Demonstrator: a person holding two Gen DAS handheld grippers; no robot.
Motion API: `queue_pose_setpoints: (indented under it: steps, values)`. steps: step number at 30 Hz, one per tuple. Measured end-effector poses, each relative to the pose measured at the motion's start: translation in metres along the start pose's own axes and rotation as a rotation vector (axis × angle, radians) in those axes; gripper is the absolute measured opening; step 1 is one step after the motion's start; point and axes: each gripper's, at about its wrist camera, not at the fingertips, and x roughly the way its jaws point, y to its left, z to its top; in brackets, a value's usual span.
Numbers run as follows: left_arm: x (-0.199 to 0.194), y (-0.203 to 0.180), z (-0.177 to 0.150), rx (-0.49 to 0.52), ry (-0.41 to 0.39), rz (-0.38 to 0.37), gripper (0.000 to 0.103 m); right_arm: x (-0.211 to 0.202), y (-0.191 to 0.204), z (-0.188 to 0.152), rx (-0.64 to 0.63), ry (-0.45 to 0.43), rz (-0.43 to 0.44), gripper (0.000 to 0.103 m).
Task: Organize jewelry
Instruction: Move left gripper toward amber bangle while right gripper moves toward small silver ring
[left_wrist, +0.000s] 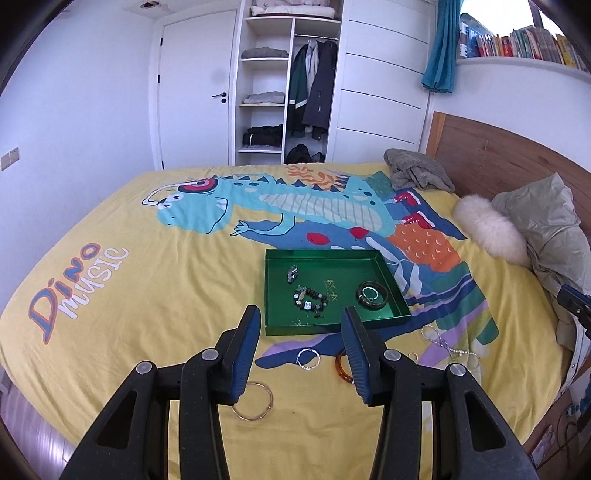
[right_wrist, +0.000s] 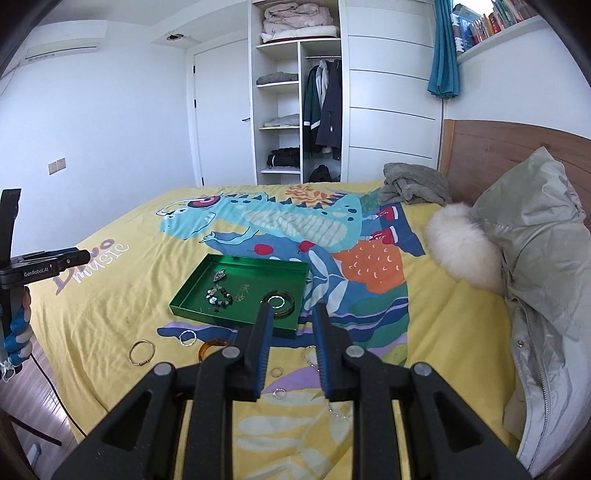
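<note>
A green tray lies on the yellow bedspread. It holds a beaded bracelet, a dark brooch, and a dark bangle with a small ring inside. Loose on the bed in front of it lie a silver ring bracelet, an amber bangle, a gold hoop, a silver chain and small rings. My left gripper is open and empty above the bed near the tray's front edge. My right gripper is open and empty.
A grey garment lies at the headboard. A pale jacket with a fur trim lies on the right. An open wardrobe and a door stand behind the bed. The other gripper's handle shows at the left in the right wrist view.
</note>
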Motion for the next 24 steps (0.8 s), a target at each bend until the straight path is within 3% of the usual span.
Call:
queue_pose_setpoints:
  steps: [10,24]
  values:
    - [-0.017,-0.02,-0.022,-0.017,-0.003,-0.023,0.048,-0.023,-0.012,-0.011,0.012,-0.033,0.034,0.021]
    - [0.04,-0.047,-0.064,-0.047,0.091,-0.068,0.052,0.006,-0.039,-0.042,0.035,0.01,0.097,0.021]
